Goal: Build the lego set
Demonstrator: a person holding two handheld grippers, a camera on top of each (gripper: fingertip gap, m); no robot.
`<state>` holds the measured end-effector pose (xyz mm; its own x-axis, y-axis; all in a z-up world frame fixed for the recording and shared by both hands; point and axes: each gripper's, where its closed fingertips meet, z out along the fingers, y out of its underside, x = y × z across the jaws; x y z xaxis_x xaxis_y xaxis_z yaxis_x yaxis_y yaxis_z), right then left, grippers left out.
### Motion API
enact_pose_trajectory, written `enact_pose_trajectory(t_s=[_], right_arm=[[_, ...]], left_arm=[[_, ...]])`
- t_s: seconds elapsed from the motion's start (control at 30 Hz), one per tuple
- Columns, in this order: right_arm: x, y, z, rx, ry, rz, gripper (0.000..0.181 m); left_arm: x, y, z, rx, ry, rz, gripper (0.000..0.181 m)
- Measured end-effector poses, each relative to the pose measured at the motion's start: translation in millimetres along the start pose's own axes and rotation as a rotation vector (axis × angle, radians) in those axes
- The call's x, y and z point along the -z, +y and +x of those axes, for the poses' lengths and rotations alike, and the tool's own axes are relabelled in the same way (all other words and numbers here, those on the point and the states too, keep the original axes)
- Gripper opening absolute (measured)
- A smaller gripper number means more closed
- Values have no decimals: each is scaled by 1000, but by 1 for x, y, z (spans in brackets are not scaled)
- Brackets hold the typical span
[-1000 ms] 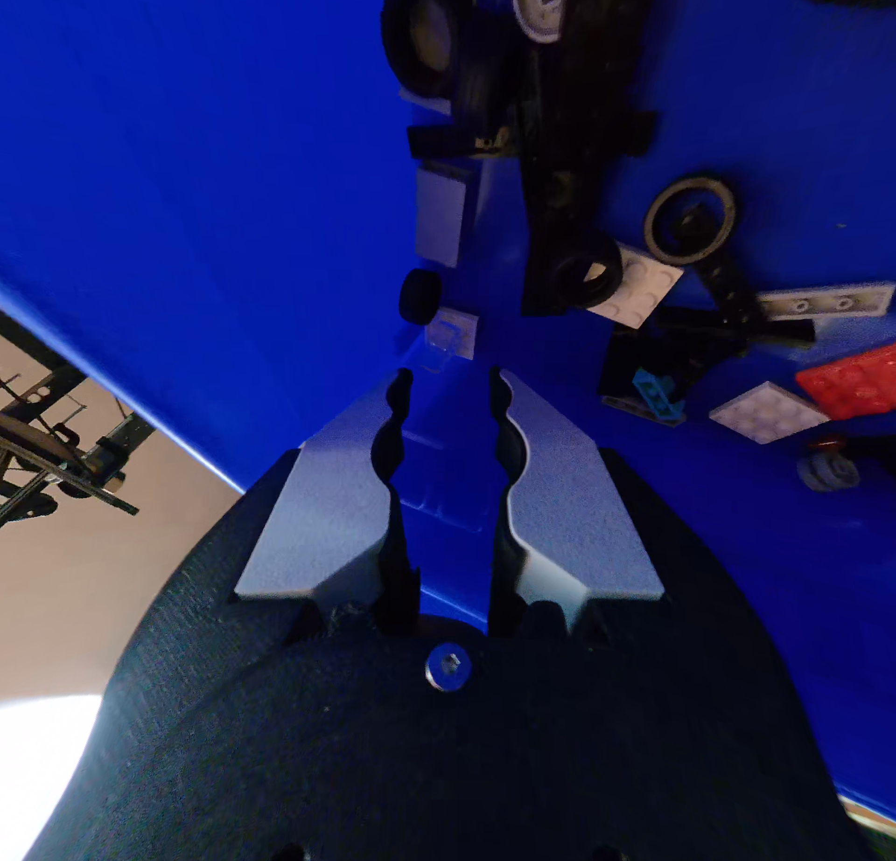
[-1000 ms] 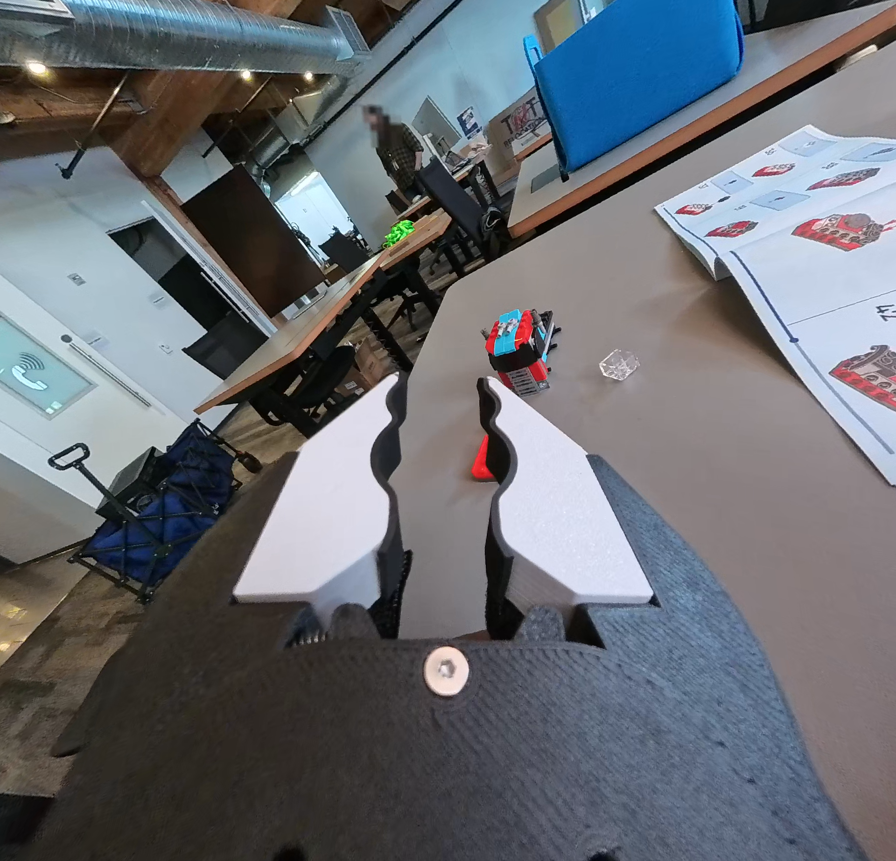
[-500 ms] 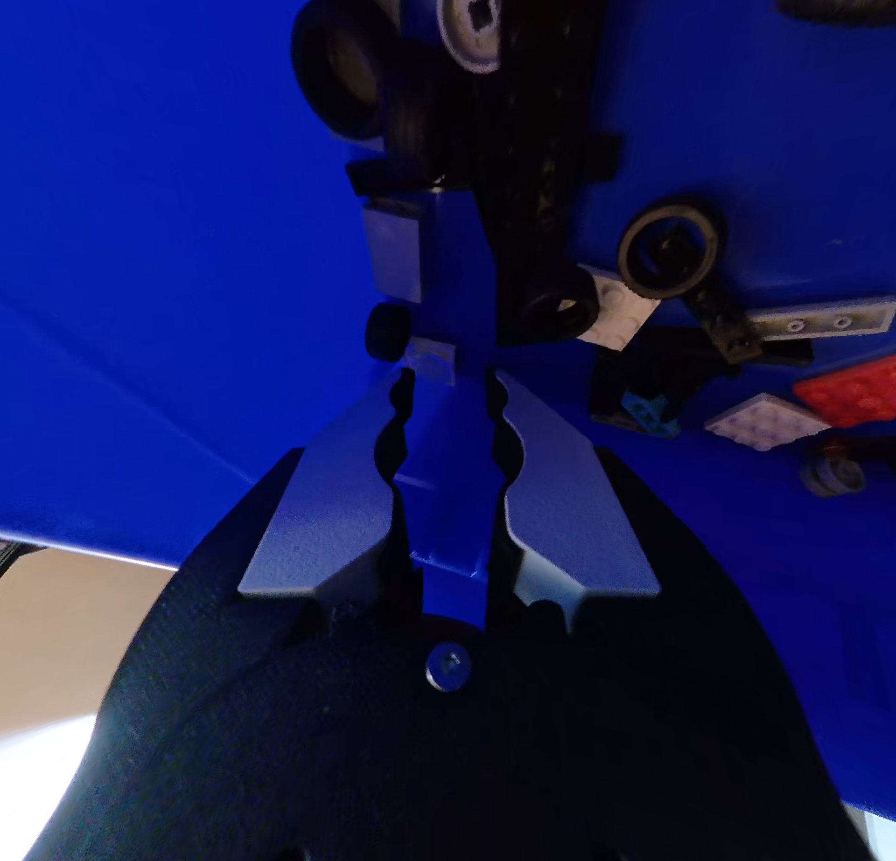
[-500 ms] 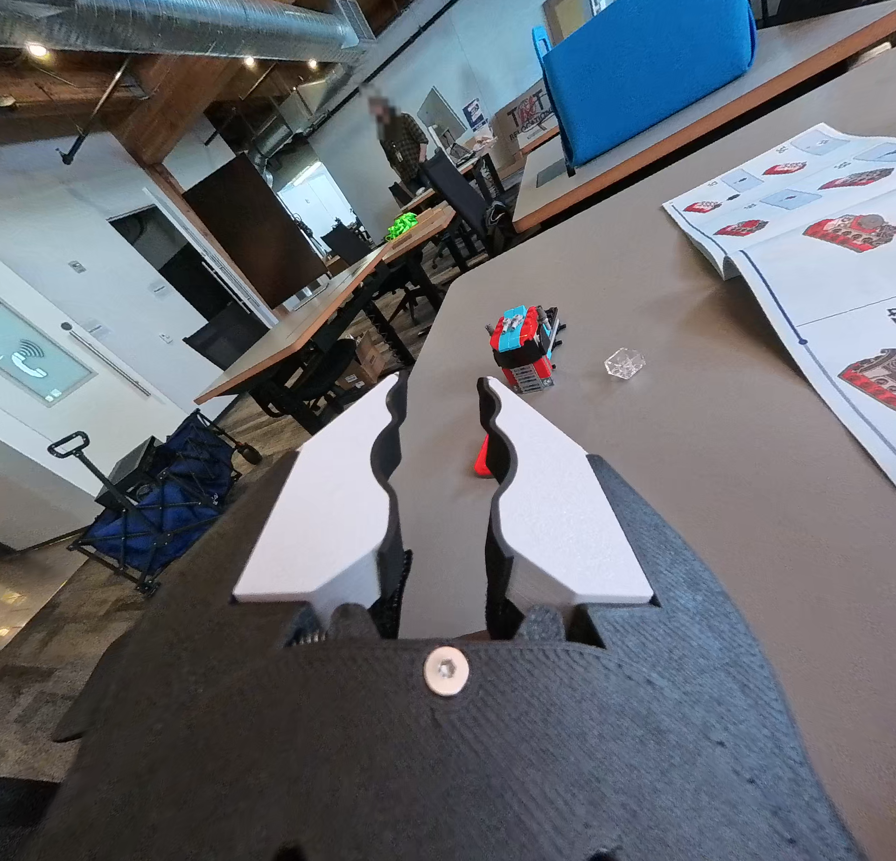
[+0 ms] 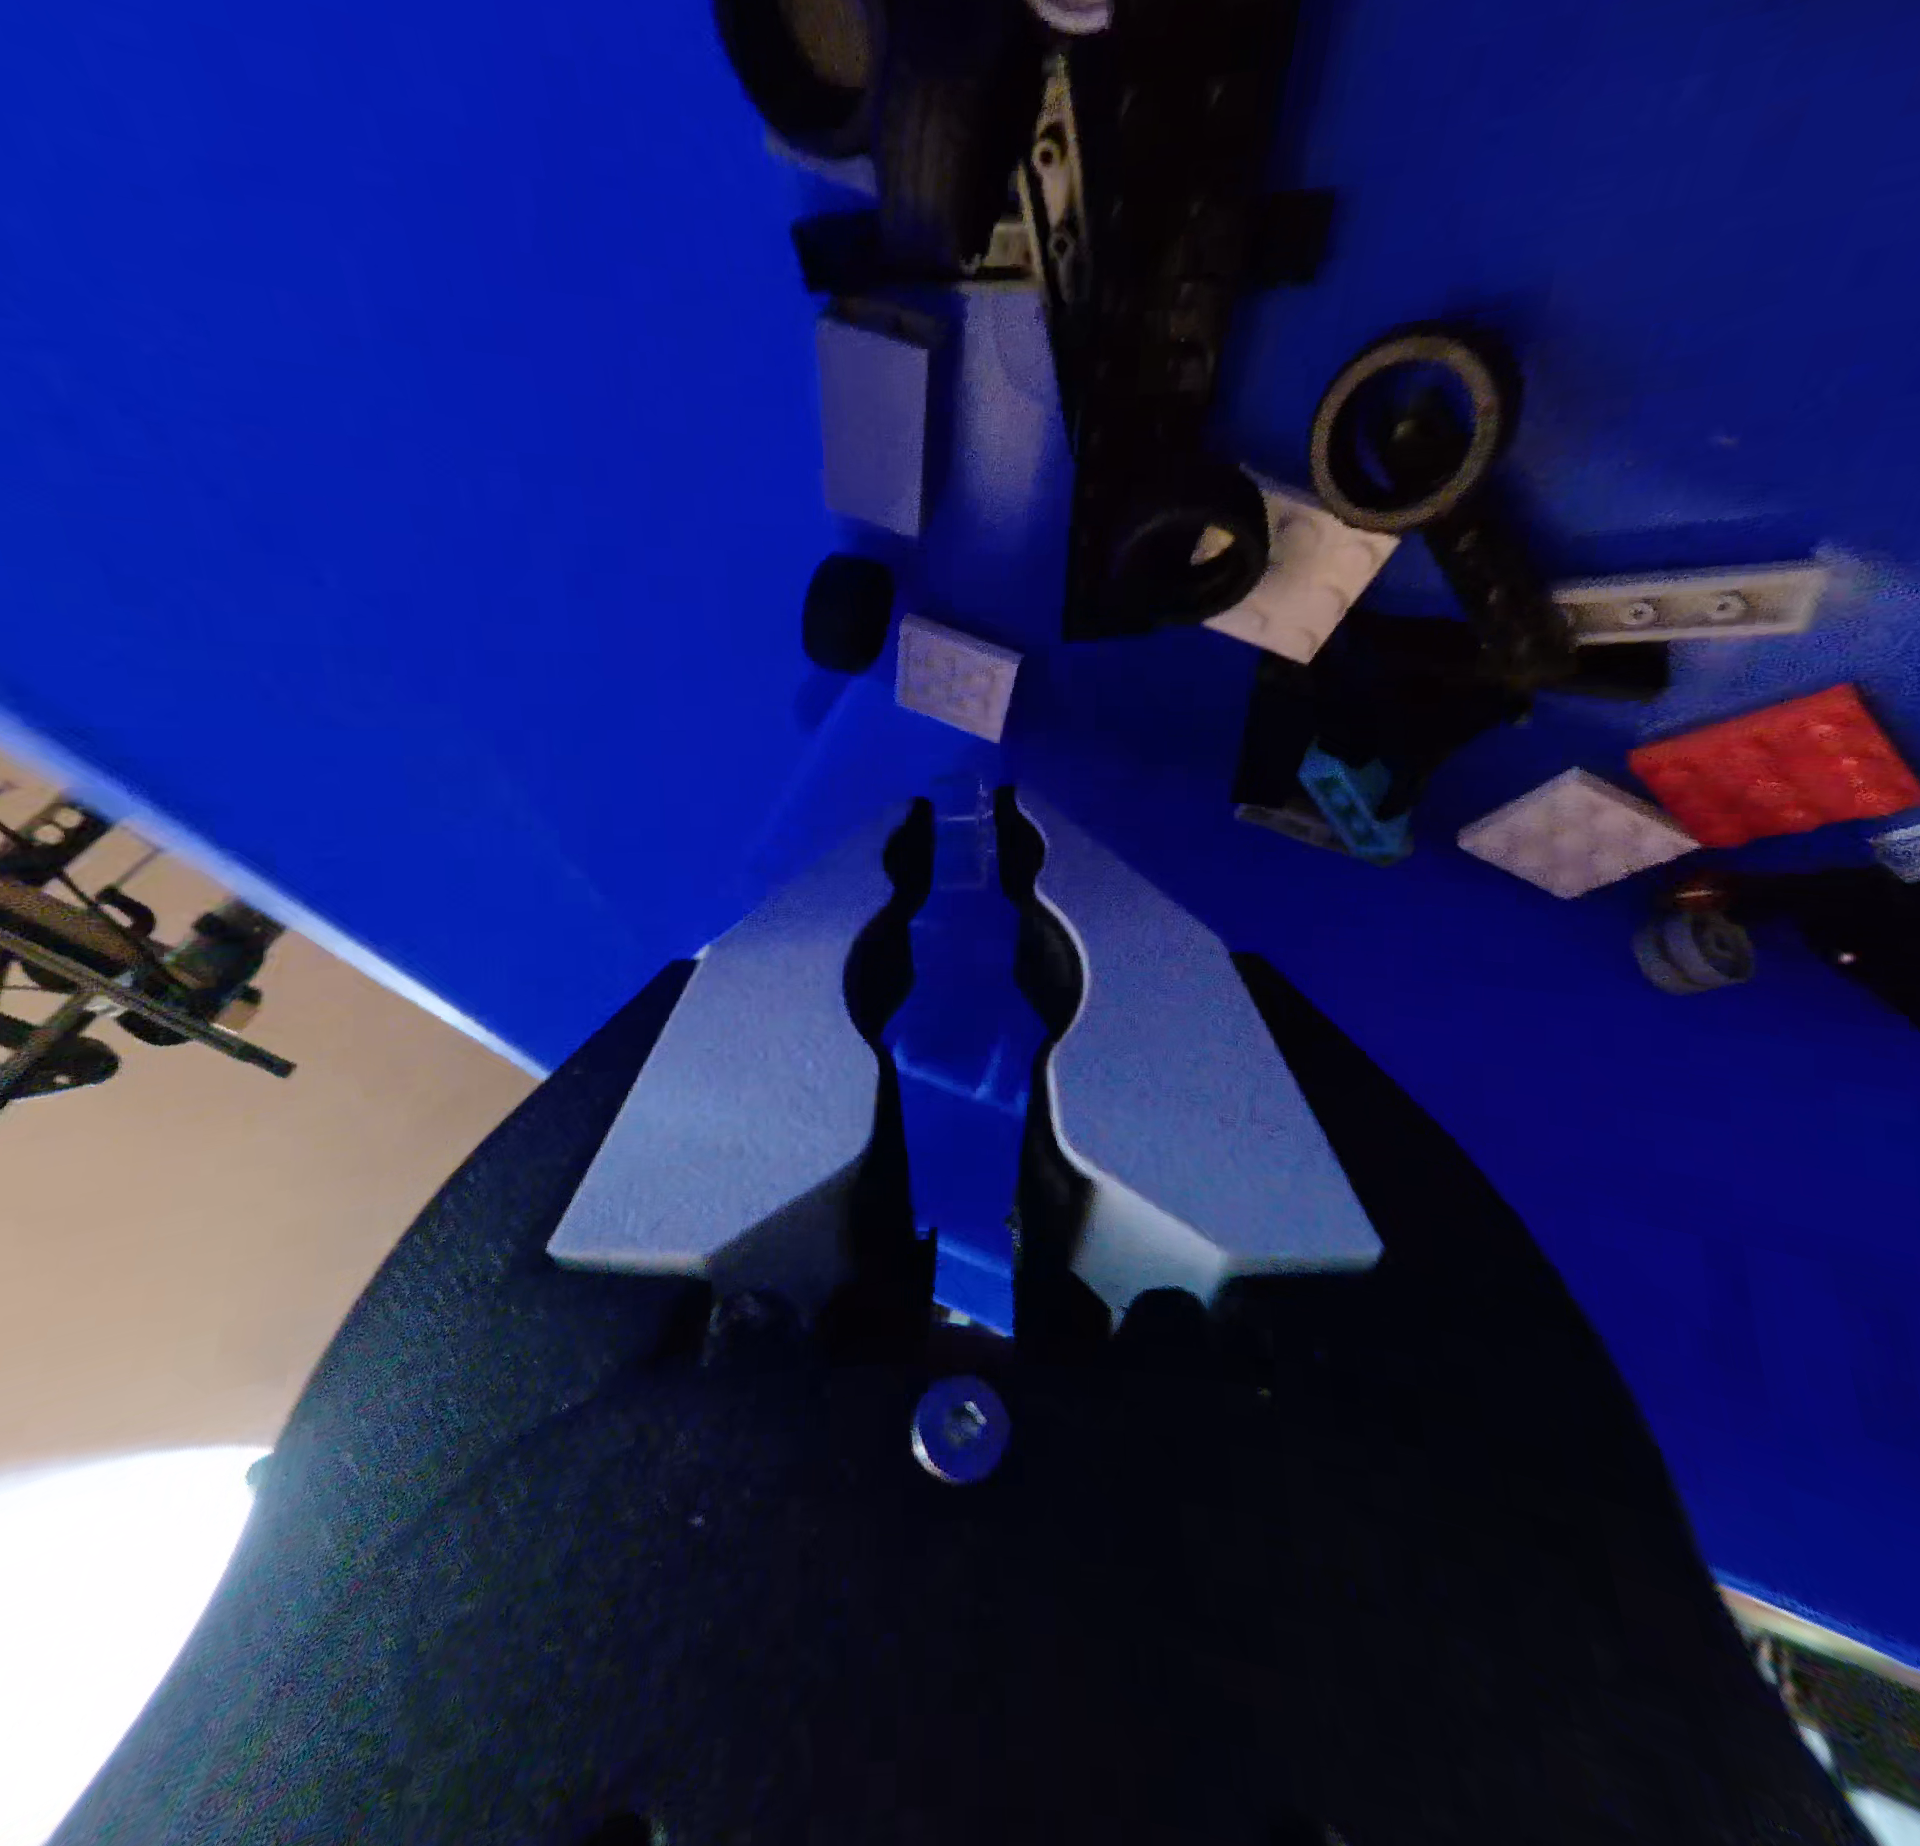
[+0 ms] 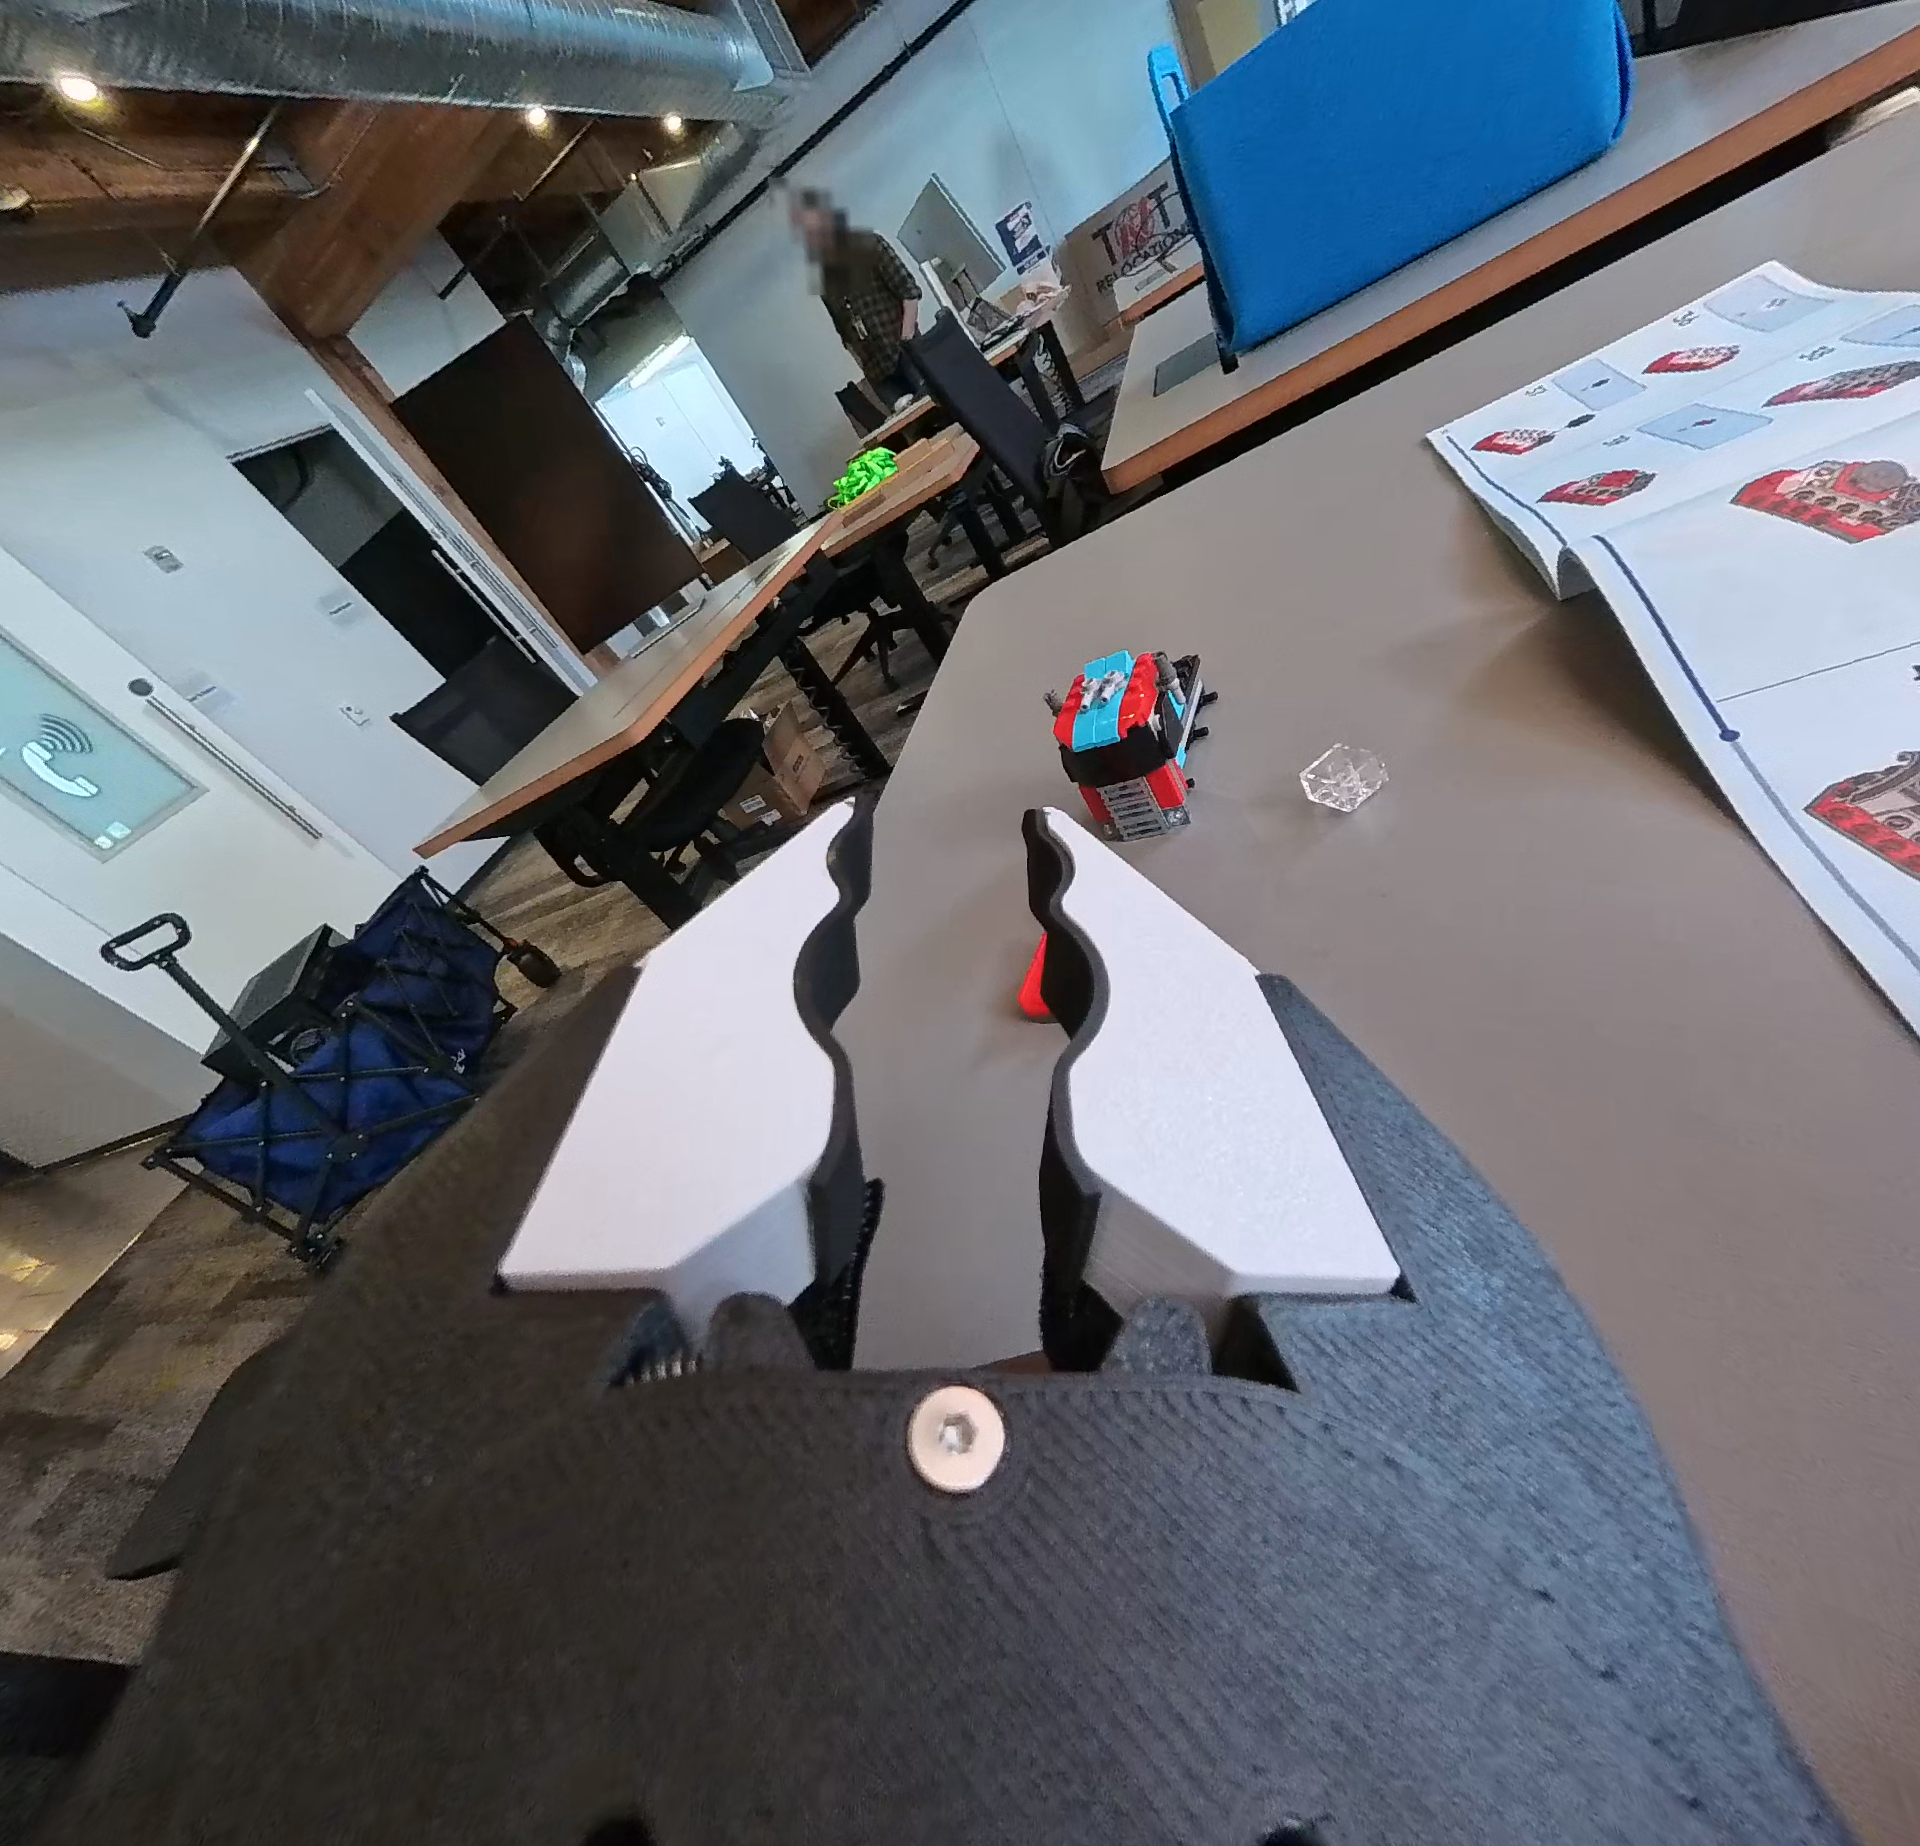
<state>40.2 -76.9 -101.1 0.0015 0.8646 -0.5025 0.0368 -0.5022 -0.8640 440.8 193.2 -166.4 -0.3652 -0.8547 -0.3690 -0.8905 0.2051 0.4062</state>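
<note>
Left gripper (image 5: 957,809) inside a blue bin (image 5: 416,342), fingertips closed on a small clear piece (image 5: 961,832), grey square plate (image 5: 956,676) just beyond, black tyres (image 5: 805,30), red plate (image 5: 1777,762) at right

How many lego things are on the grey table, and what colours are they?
Red, blue and black: 1, the small build
Clear: 1, the loose piece
Red: 1, the piece partly hidden behind the right hand-held gripper
Total: 3
</note>
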Motion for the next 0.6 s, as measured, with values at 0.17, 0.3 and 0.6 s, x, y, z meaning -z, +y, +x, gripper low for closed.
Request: enact_pose_trajectory(t_s=[0.17,0.3,0.6], right_arm=[[2,0,1,11,10,-4,29],[3,-1,2,14,20,1,29],[3,-1,6,44,76,11,29]], left_arm=[[52,1,6,258,4,257,12],[126,28,26,556,-9,569,12],[218,223,135,1350,-201,1115,11]])
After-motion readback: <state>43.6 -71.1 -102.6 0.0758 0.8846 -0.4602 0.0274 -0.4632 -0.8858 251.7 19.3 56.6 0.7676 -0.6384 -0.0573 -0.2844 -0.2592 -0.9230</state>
